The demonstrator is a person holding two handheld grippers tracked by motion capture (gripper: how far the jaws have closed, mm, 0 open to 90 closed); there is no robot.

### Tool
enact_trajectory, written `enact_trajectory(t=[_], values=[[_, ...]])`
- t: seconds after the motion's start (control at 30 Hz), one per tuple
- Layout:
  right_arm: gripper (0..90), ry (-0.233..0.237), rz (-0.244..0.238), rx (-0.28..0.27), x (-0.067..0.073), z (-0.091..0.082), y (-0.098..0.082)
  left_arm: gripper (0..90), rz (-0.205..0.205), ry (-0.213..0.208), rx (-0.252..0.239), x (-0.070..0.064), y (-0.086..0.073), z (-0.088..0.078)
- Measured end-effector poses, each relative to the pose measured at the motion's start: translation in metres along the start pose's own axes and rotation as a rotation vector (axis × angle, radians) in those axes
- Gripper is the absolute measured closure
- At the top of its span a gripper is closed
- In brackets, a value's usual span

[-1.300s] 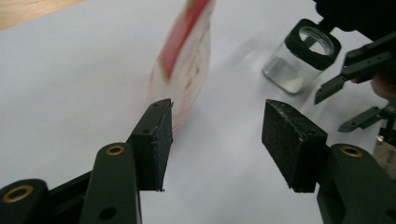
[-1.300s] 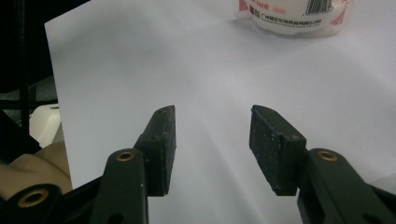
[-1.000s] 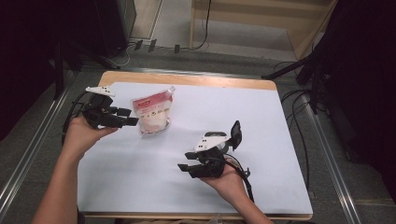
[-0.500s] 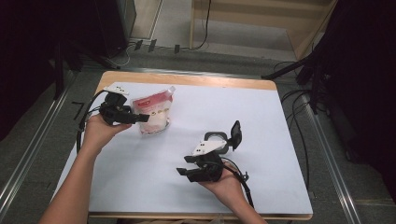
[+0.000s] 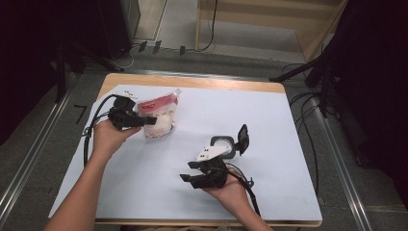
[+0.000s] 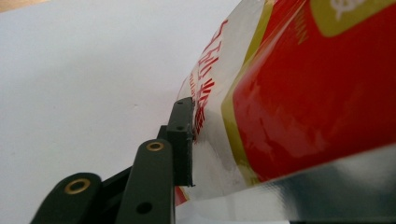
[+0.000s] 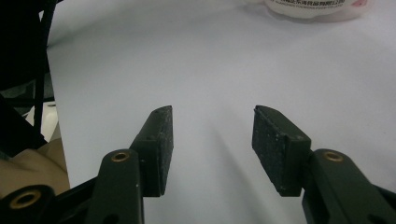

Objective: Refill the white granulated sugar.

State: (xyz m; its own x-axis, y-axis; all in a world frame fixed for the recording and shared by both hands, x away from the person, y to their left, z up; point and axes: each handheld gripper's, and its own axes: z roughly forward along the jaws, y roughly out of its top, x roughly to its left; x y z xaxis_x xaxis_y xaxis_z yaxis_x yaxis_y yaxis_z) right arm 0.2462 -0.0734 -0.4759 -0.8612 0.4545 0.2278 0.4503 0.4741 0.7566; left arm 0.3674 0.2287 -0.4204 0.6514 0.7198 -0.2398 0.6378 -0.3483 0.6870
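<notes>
A clear snack bag (image 5: 162,119) with a red label and pale contents lies at the far left of the white sheet (image 5: 269,120). My left gripper (image 5: 148,121) reaches into it from the left, and its jaws have just been closing with the bag between them. In the left gripper view one black finger (image 6: 183,135) presses against the bag's printed edge (image 6: 303,93), and the bag hides the other finger. My right gripper (image 5: 185,172) is held low near the front middle, open, with nothing between its pads (image 7: 212,149). The bag's bottom edge (image 7: 308,7) shows far ahead of it.
The white sheet covers a wooden table (image 5: 192,82). Cables (image 5: 91,130) trail off the left edge and others hang at the right (image 5: 308,125). Metal rails (image 5: 38,144) run along the floor on both sides. Bare sheet lies between the two grippers.
My left hand has moved right and down onto the bag, and its jaws have come in around the bag's left side. The right gripper has stayed put.
</notes>
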Motion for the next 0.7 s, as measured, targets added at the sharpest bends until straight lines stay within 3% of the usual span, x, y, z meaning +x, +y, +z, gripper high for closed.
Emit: enact_trajectory(t=[0.1,0.33,0.43,0.57,0.7], values=[[48.9,-0.001,-0.006,-0.005,0.000,0.000,0.000,77.1,0.003,-0.003,0.001,-0.001,0.001,-0.002],[49.2,0.002,-0.007,-0.014,0.000,0.000,-0.001,85.5,-0.082,-0.039,0.022,0.002,0.003,-0.007],[49.2,0.001,-0.014,-0.021,0.000,0.000,0.000,88.5,-0.072,-0.042,0.021,-0.001,0.004,-0.013],[49.4,0.001,-0.012,-0.028,-0.001,0.000,0.000,90.0,-0.068,-0.081,0.028,-0.008,0.009,-0.025],[49.4,-0.003,-0.016,-0.032,-0.001,-0.001,0.000,90.0,-0.027,-0.111,0.033,-0.019,0.014,-0.035]])
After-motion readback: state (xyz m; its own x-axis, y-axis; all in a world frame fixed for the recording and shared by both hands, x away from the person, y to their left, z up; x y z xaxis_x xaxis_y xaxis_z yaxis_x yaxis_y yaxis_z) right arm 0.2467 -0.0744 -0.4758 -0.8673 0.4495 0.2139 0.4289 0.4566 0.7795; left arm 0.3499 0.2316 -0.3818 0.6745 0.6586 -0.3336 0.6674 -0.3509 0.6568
